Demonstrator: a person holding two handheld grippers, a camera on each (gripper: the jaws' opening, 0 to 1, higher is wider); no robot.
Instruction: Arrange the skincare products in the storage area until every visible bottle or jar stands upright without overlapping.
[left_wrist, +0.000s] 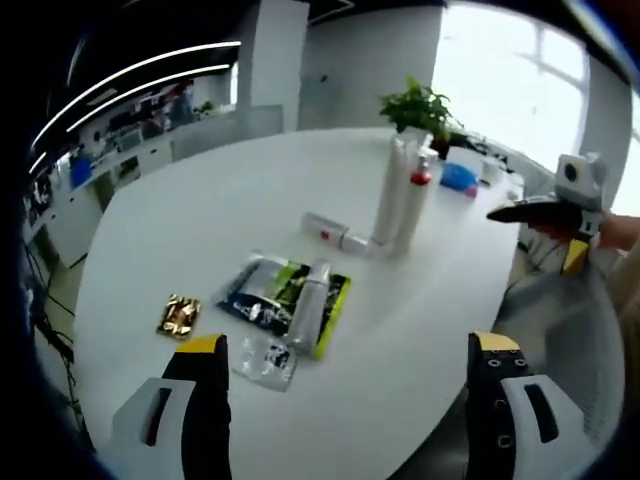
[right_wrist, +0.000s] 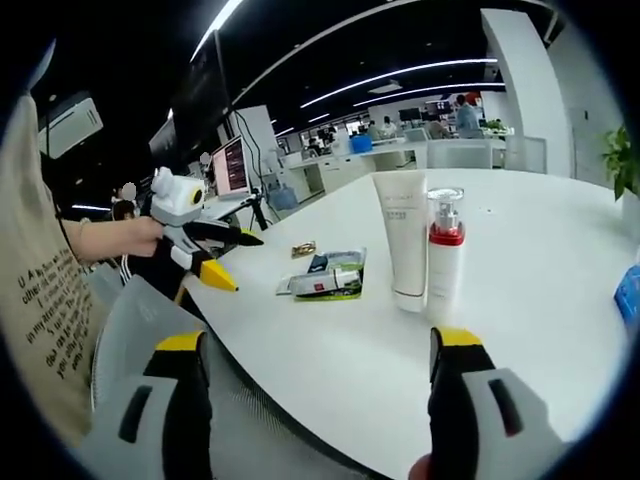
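Note:
On the white table (left_wrist: 200, 210) a white tube (left_wrist: 392, 190) and a pump bottle with a red collar (left_wrist: 415, 205) stand upright side by side. A small white bottle (left_wrist: 335, 232) lies flat at their base. Another pale bottle (left_wrist: 308, 305) lies across a green and black sachet pack (left_wrist: 262, 285). My left gripper (left_wrist: 350, 345) is open above the near table edge, short of the pack. From the right gripper view, the tube (right_wrist: 402, 235) and pump bottle (right_wrist: 443, 250) stand just ahead of my open right gripper (right_wrist: 320, 340). The lying items (right_wrist: 325, 280) are further left.
A gold packet (left_wrist: 180, 315) and a clear packet (left_wrist: 265, 360) lie near the pack. A blue item (left_wrist: 458, 177) and a potted plant (left_wrist: 420, 105) sit at the far side. My right gripper (left_wrist: 532, 235) hovers off the table's right edge. A hand holds my left gripper (right_wrist: 248, 262).

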